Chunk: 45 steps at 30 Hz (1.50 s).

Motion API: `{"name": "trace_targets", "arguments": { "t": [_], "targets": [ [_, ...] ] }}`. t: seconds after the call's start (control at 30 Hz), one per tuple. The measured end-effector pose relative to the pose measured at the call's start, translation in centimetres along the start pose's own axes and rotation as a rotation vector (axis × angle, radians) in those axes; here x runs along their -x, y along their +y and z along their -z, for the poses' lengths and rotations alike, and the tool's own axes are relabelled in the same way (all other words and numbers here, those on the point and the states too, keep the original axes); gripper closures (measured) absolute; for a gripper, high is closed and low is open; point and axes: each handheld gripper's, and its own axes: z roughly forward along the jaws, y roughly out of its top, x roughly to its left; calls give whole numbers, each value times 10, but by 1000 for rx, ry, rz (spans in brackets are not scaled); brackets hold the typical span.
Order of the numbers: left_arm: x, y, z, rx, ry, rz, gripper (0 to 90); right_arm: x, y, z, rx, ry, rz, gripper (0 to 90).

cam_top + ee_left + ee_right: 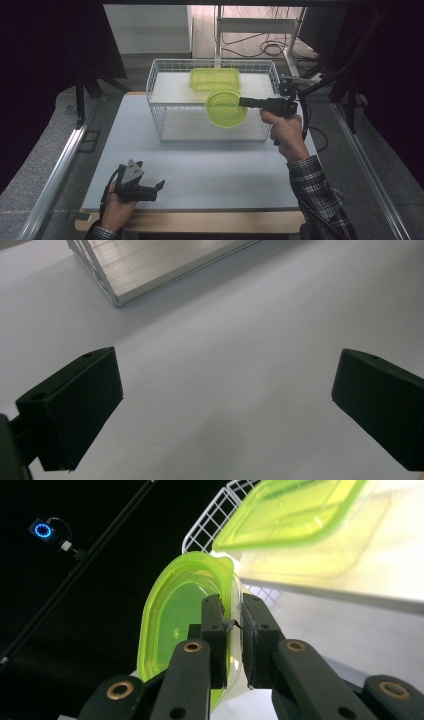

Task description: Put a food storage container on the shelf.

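Right gripper [243, 102] clenches the round green lid [226, 109] by its three-o'clock rim above the wire basket [159, 107]; the left gripper [161, 186] rests released over bare table [210, 170]. The right gripper view shows the pinched edge.

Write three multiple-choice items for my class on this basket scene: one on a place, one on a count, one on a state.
1. Where is the rectangular green container?
A. inside the white wire basket
B. on the table's front edge
C. in the left tongs

2. How many green containers show?
A. one
B. two
C. four

3. How are the left tongs?
A. shut on a lid
B. open and empty
C. shut on the basket

Answers: 1 A, it lies within the wires; 2 B, the rectangular one and the round green container in the right tongs; 3 B, pads apart over bare table.
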Motion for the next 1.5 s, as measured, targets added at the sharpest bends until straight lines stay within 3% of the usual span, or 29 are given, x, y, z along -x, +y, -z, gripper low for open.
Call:
{"name": "trace_targets", "arguments": {
  "t": [0.23, 0.6, 1.03, 1.5],
  "targets": [
    [0, 0, 0, 0, -1, 4, 0, -10, 19, -5, 28, 3, 8, 811],
    [-2, 0, 1, 2, 8, 21, 0, -20, 50, -17, 80, -48, 24, 812],
    [-2, 0, 1, 2, 4, 20, 0, -17, 75, -36, 118, -130, 21, 811],
    [-4, 0, 4, 12, 13, 22, 0, -6, 84, -58, 132, -189, -11, 810]
  ]
}}
